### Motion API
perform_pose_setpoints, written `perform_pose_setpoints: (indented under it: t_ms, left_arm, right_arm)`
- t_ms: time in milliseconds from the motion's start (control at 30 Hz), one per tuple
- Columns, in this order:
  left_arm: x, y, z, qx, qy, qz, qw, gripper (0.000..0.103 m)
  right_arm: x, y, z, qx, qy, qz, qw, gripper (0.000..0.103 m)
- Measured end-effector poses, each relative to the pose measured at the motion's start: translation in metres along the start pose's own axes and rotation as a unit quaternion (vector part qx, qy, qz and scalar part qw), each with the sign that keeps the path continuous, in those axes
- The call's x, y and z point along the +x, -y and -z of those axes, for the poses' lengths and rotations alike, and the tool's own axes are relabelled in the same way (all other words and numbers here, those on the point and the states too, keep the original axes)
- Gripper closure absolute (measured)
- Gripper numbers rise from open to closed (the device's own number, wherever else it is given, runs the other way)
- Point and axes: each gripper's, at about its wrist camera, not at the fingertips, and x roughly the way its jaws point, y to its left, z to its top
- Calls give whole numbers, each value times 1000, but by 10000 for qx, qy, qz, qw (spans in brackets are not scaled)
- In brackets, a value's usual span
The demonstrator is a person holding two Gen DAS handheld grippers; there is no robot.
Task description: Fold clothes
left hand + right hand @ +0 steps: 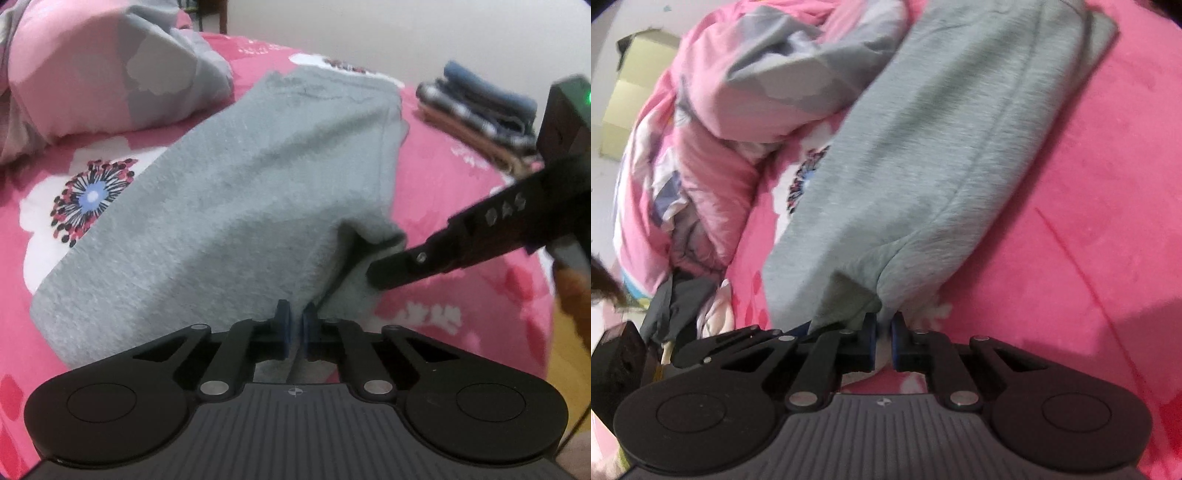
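A long grey garment point(236, 206) lies folded lengthwise on the pink flowered bedsheet point(454, 206). In the left wrist view my left gripper point(294, 328) is shut on the garment's near edge, its blue pads almost together. My right gripper point(376, 273) reaches in from the right and pinches the near corner, which is lifted into a small fold. In the right wrist view the grey garment point(942, 147) runs away to the upper right, and my right gripper point(884, 332) is shut on its near end. My left gripper point(798, 328) shows just to the left on the same end.
A bunched pink and grey quilt point(92, 74) lies along the garment's left side. A stack of folded clothes point(480, 110) sits at the bed's far right. A dark grey cloth point(679, 299) lies by the quilt. The bed's edge drops to the floor point(569, 354) on the right.
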Motion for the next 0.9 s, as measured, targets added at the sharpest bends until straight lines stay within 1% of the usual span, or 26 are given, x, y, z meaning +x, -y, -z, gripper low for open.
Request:
perform_pose_setpoints:
  t_ms: [133, 200, 300, 367, 433, 500, 567, 667, 733, 833, 900]
  left_arm:
    - [-3, -8, -1, -378, 47, 51, 9993, 98]
    - [-1, -9, -1, -394, 73, -28, 9992, 98]
    - [-3, -8, -2, -425, 239, -118, 9987, 99]
    - [-5, -9, -4, -531, 346, -128, 9979, 100]
    - [-8, -11, -4, -628, 437, -127, 9970, 100]
    - [-11, -13, -4, -712, 509, -113, 9961, 100]
    - [-12, -14, -4, -755, 550, -116, 9956, 100]
    - [-13, -16, -3, -812, 620, -125, 9947, 100]
    - [-14, -17, -3, -858, 669, -109, 9940, 100]
    - [-16, -19, -3, -905, 725, -81, 9932, 100]
    - [-16, -19, -2, -892, 736, -74, 9933, 100]
  right_arm:
    - [-3, -1, -1, -114, -10, 41, 9999, 98]
    - [-4, -3, -2, -166, 7, 2, 9999, 99]
    - [-3, -7, -4, -268, 39, -83, 9996, 99]
    - [3, -12, -7, -461, 60, -69, 9989, 99]
    - [13, -20, -10, -841, 122, 18, 9964, 98]
    - [20, -33, -8, -1467, 175, 198, 9888, 97]
    - [23, -46, -3, -2139, 212, 400, 9758, 96]
    - [12, -56, 11, -2850, 201, 529, 9569, 96]
    - [0, -56, 19, -3091, 213, 531, 9493, 96]
    - [-8, -50, 24, -3157, 154, 512, 9473, 96]
    - [-3, -46, 25, -3173, 97, 617, 9463, 96]
